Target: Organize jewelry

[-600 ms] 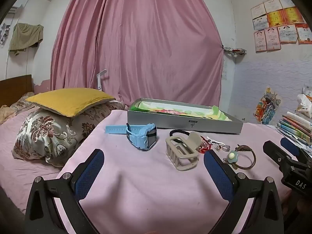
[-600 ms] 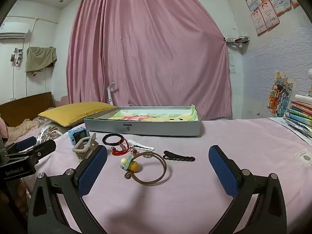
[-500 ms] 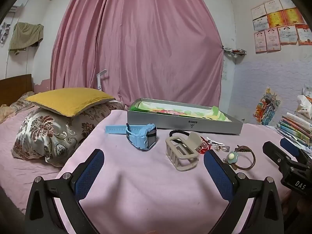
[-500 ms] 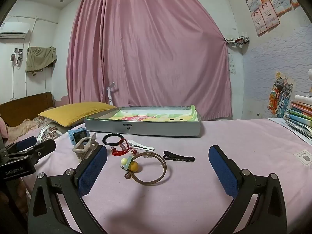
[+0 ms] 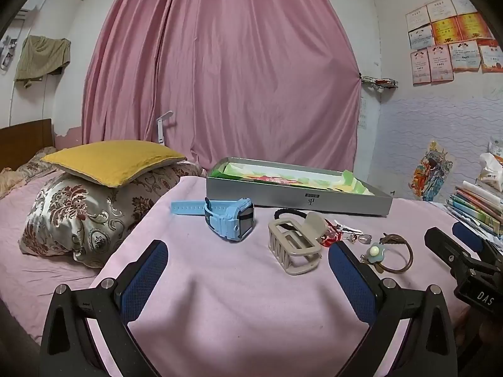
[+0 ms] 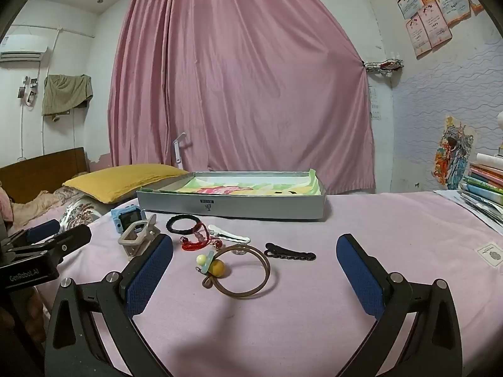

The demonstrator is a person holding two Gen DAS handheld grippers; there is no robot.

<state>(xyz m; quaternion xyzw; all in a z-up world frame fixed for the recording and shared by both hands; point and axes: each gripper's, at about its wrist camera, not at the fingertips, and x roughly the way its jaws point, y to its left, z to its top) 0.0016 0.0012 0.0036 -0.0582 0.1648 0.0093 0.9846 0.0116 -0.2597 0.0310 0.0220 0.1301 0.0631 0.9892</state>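
Note:
On the pink cloth lie a light-blue watch [image 5: 231, 218] [image 6: 127, 218], a beige claw clip [image 5: 294, 243] [image 6: 138, 237], a brown hair tie with a yellow and green charm [image 6: 242, 271] [image 5: 388, 254], a black hair ring [image 6: 184, 223], a red bracelet [image 6: 195, 242], a white clip [image 6: 229, 235] and a black clip [image 6: 290, 254]. Behind them stands an open grey box [image 5: 298, 199] [image 6: 232, 204] with a colourful lining. My left gripper [image 5: 248, 270] is open, short of the watch and claw clip. My right gripper [image 6: 254, 265] is open, with the brown hair tie lying between its fingers, untouched.
A yellow pillow [image 5: 110, 160] on a floral pillow [image 5: 81, 207] lies on the bed to the left. A stack of books [image 6: 484, 185] stands at the right edge. A pink curtain [image 5: 220, 78] hangs behind. A small card [image 6: 492, 253] lies on the cloth at right.

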